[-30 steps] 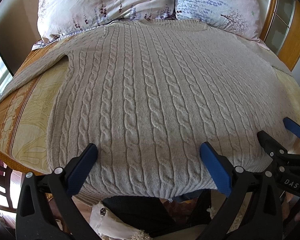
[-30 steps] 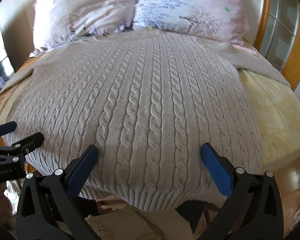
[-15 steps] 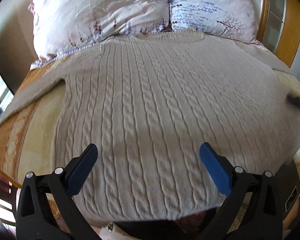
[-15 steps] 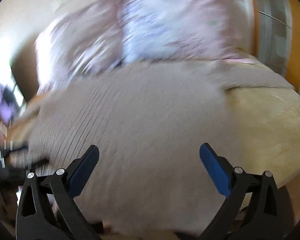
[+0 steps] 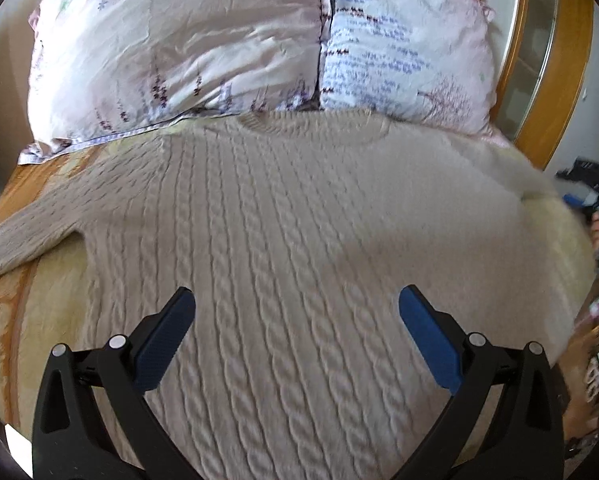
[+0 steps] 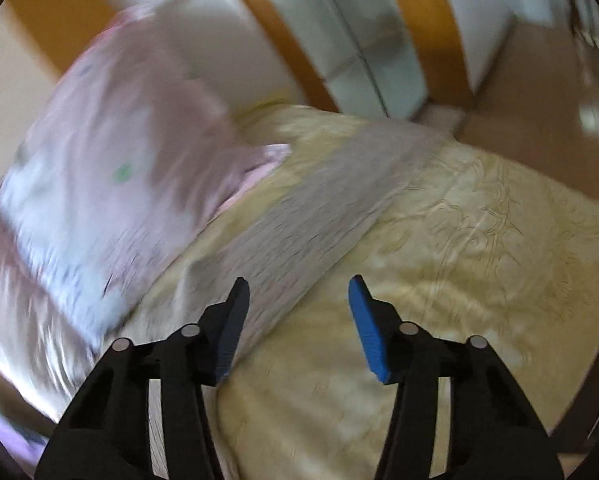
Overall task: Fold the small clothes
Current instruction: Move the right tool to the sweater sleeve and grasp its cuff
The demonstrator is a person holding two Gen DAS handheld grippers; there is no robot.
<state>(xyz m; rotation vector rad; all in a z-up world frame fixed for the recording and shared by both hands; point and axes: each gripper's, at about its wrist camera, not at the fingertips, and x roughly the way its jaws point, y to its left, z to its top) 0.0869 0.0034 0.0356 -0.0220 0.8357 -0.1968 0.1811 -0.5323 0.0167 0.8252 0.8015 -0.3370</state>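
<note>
Left tool (image 5: pixel 297 300) wide over sweater (image 5: pixel 283 248) | right tool (image 6: pixel 299 284) – rolled, narrowing, empty – above sleeve (image 6: pixel 319 216)

The sweater (image 5: pixel 299 240) was oatmeal beige with a cable-knit pattern all over. Pillows (image 5: pixel 179 48) were pale pink with little purple flower sprigs and a green clover. Bedspread (image 6: pixel 479 240) was cream-yellow with an embossed leafy design, and the headboard (image 5: pixel 567 60) was orange wood.
</note>
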